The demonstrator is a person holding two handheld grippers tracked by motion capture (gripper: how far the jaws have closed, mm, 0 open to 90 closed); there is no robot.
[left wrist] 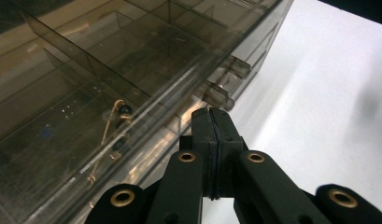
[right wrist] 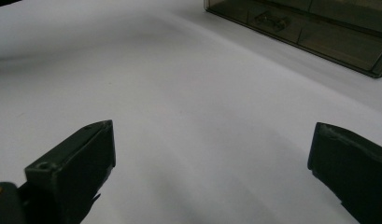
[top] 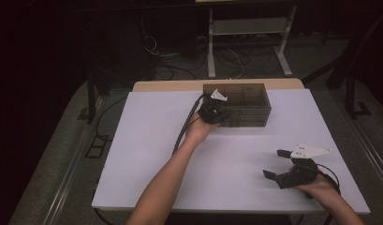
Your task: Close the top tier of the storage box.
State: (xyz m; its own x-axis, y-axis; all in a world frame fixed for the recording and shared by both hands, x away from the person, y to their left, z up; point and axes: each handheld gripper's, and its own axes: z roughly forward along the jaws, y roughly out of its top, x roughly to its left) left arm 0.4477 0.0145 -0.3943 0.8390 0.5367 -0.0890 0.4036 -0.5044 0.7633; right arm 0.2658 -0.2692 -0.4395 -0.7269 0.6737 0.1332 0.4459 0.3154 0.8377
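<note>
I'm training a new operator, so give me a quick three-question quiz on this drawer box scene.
1. True or false: the left gripper is shut.
2. Where is the right gripper? A) inside the drawer box B) over the white table, apart from the box C) on the floor
3. What does the left gripper's tip sit against on the smoky drawer box?

Key: 1 true. 2 B. 3 A clear drawer handle on its front.

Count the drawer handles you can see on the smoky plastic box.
2. In the left gripper view, two clear handles sit on the box front: one just above the shut left gripper, the other beyond it. More may be hidden.
</note>
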